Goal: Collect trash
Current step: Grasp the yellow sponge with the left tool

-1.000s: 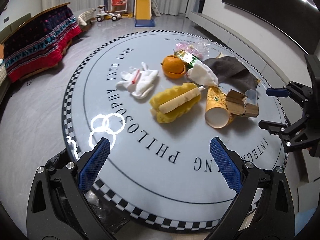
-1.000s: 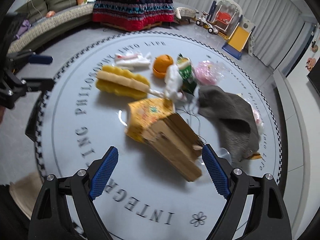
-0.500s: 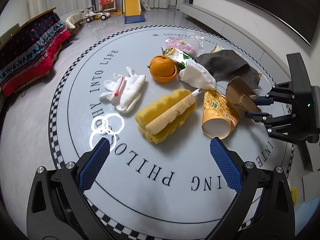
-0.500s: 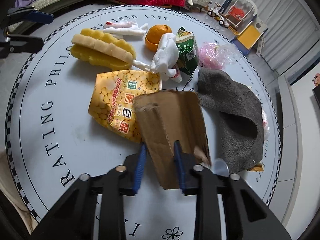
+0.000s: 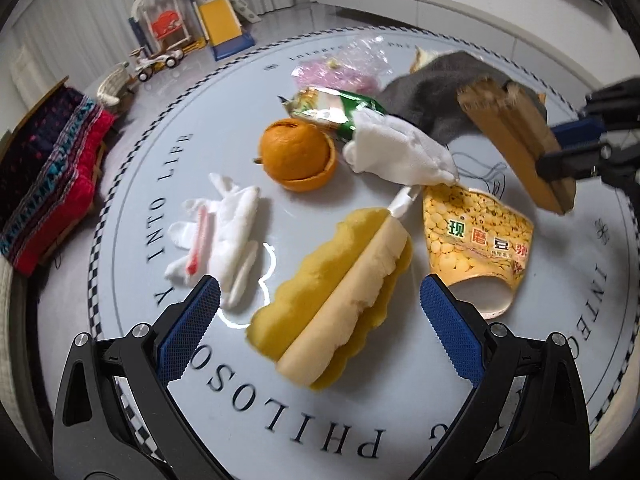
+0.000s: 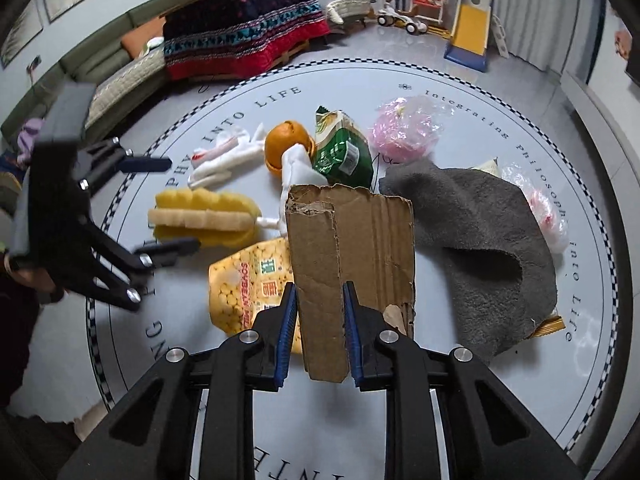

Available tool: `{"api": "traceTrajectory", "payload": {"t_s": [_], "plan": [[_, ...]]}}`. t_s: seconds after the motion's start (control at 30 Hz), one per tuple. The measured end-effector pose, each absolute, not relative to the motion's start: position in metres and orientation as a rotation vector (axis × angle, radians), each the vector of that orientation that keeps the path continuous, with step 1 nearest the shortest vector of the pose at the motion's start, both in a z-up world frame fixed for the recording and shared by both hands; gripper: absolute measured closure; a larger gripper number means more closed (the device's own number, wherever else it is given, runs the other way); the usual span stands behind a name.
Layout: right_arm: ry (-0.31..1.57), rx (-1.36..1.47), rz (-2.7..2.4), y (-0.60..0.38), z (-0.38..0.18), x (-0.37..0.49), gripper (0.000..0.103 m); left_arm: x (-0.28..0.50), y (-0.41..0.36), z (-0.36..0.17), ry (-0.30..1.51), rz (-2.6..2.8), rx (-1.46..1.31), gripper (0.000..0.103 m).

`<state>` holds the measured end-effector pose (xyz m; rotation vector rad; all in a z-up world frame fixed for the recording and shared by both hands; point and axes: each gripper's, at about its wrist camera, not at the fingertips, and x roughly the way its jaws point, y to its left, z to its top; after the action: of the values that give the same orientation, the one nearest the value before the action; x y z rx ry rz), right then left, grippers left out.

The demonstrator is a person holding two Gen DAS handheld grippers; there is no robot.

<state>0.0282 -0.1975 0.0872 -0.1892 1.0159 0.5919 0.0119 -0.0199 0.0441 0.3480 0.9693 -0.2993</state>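
Observation:
My right gripper (image 6: 319,292) is shut on a torn piece of brown cardboard (image 6: 352,240) and holds it lifted above the round table (image 6: 460,412). In the left wrist view the same cardboard (image 5: 508,128) hangs at the right in that gripper (image 5: 560,146). My left gripper (image 5: 319,286) is open, low over a yellow sponge duster (image 5: 340,292) that lies between its fingers' lines, not touching. A squashed yellow paper cup (image 5: 476,236) lies just right of the duster. An orange peel (image 5: 296,156), crumpled white tissue (image 5: 224,236) and a green snack packet (image 5: 332,108) lie further back.
A grey cloth (image 6: 480,232) covers the table's right side, with a pink plastic bag (image 6: 404,128) behind it and a white rag (image 5: 400,152) by the orange peel. Beyond the table are a blanket-covered bench (image 6: 248,40), a sofa and toy slides.
My right gripper shut on the cardboard and lifted it off the paper cup. My left gripper came forward and down over the yellow duster, still open.

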Motion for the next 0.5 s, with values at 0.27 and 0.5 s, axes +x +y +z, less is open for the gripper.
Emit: {"api": "traceTrajectory", "payload": {"t_s": [0.27,0.5], "plan": [[1.004,-0.085,0.55,-0.205,0.094,0.033,0.079,0.017,-0.021,0.028,1.006,-0.317,0.333,0.037],[0.982,-0.053,0.549,-0.202,0.105,0.021,0.079,-0.002,-0.005,0.039,1.013,-0.283,0.214,0.042]]}}
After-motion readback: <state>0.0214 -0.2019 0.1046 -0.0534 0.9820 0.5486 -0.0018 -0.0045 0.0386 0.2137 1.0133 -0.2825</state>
